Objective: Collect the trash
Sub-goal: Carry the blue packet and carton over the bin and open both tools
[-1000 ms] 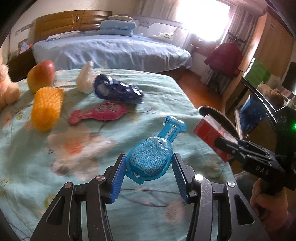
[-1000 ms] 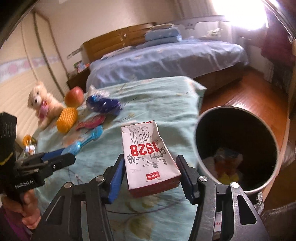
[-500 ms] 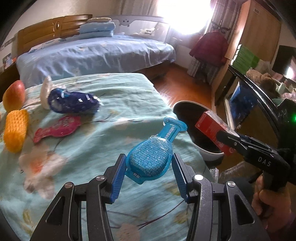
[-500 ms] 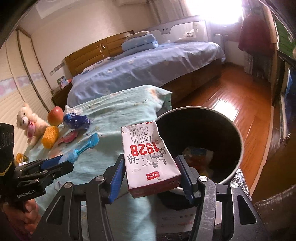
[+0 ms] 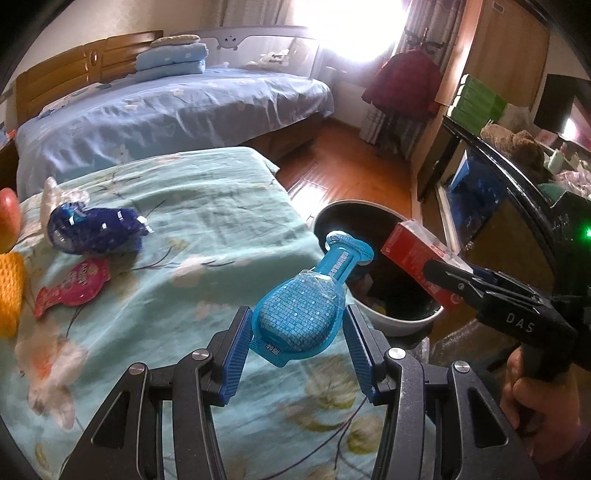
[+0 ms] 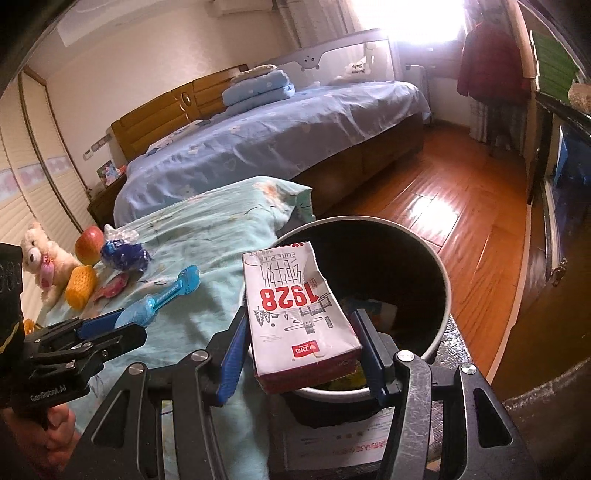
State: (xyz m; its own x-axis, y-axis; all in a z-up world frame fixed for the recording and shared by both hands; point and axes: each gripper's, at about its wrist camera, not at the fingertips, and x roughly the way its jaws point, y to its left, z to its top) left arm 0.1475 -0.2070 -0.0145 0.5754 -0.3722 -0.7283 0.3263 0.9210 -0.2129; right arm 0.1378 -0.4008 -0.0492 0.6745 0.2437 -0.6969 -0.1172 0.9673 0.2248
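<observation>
Milk carton [image 6: 301,317] and blue package [image 5: 301,314] now over bin [image 6: 441,266]

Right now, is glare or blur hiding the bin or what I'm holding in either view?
Left wrist view: window blown out white, but bin and blue packet stay sharp; bedspread slightly soft. Right wrist view: same window glare, floor shiny, milk carton crisp; edges bend from the fisheye.

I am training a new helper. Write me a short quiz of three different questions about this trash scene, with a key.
1. True or false: the left gripper holds the milk carton.
2. What is the bin: A empty, B holding some trash, C lidded?
3. Name the dark blue item lying on the cloth-covered table.

Key: 1 false, it holds the blue packet; 2 B; 3 the dark blue wrapper.
</observation>
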